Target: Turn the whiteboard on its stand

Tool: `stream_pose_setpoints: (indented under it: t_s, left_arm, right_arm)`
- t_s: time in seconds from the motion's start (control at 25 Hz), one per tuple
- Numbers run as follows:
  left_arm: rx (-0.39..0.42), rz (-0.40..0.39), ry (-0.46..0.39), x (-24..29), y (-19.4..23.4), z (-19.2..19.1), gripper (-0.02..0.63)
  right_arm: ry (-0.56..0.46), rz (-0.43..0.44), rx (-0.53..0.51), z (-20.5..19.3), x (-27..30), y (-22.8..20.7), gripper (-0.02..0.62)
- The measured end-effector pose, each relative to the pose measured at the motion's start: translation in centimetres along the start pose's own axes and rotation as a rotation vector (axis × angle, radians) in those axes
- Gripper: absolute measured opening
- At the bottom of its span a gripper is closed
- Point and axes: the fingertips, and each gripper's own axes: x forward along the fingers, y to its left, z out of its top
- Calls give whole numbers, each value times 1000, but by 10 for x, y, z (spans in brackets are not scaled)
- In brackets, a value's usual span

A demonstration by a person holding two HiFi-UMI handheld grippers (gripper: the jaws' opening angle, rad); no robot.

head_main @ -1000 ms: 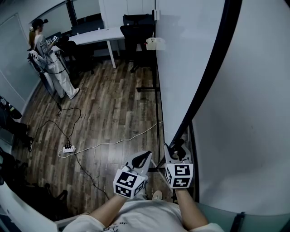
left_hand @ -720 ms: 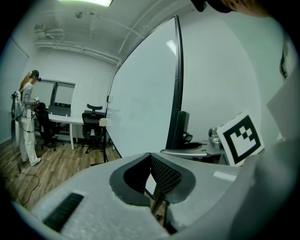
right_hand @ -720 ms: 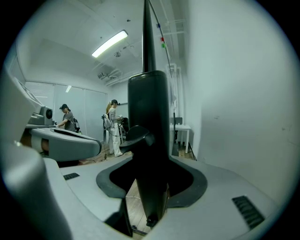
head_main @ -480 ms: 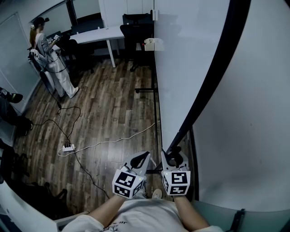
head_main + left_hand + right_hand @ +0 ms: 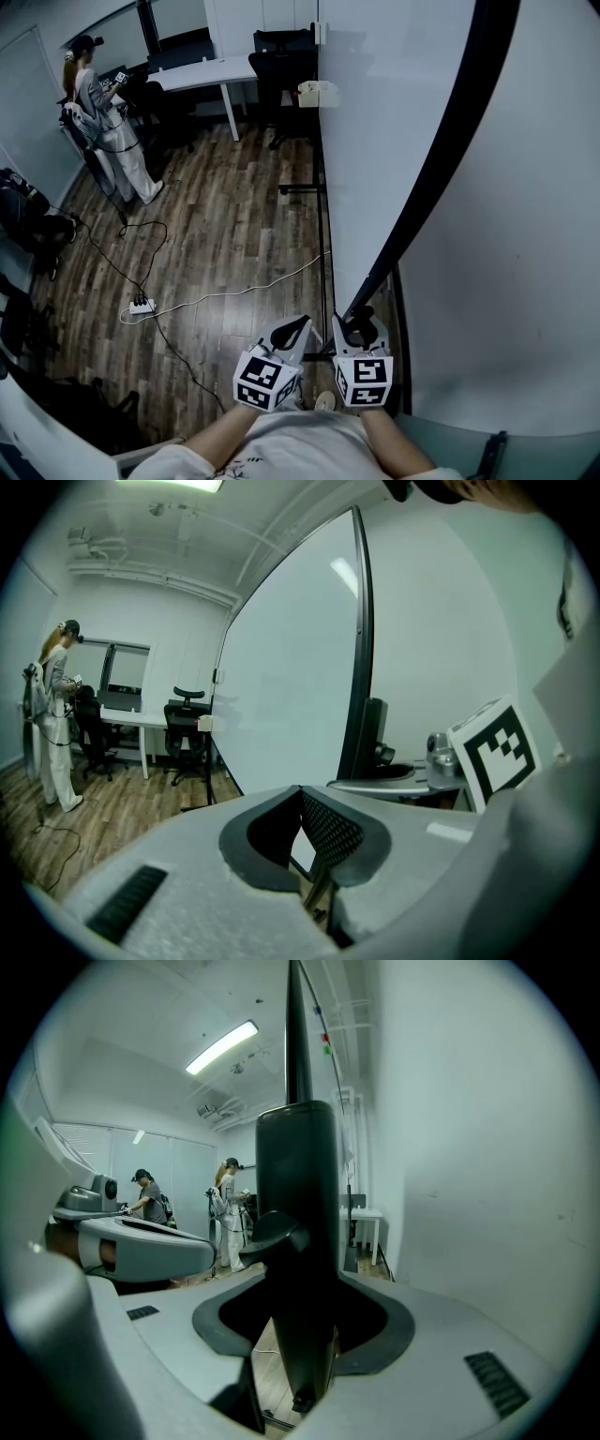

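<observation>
- A person's right gripper [image 5: 361,319] clamps the black frame [image 5: 441,159] of the whiteboard [image 5: 384,122] at that frame's lower end, with the marker cube facing up towards the head camera.
- Seen from the right gripper [image 5: 300,1335] itself, the jaws stand wide. The dark upright frame [image 5: 298,1241] fills the gap between them, and a small knob juts from the frame's left side.
- The left gripper [image 5: 292,328] hangs just beside the right one, on the side away from the whiteboard, and touches nothing.
- In the left gripper view, the left gripper [image 5: 302,794] shows its pads drawn together at the tips with nothing between them.
- That same view shows the whiteboard [image 5: 281,696] upright on its stand, its white face running away from the grippers and its black frame [image 5: 361,621] at the near edge.
- The stand's dark base rail [image 5: 323,216] runs along the wooden floor [image 5: 225,216] under the board's face.
- A power strip [image 5: 141,306] and its trailing cables lie on the floor, well apart from the whiteboard on its face side.
- Another person [image 5: 103,131] stands far from the board, near a white desk [image 5: 202,73]. A black office chair [image 5: 281,56] stands by the board's far end.
</observation>
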Motion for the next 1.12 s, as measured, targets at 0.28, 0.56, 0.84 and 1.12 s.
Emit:
stream_pose_setpoints:
  t_s: [0.28,0.56,0.84,1.12]
  left_arm:
    - [-3,-6,-6,-5,-4,1,11]
    - [-3,-11,-8,-8,-9,-1,11]
    - [-4,-17,-7,-6,-15,-1,11]
    - [-2,-29,-5,-4,-24,-2,11]
  right_arm:
    - [24,15,-5,1,-4,5,186]
    - [32,20,-9,-2,-14,8,186]
    - [26,30,3,-2,-30,6,186]
    - [26,45,10,-6,-44,4,170]
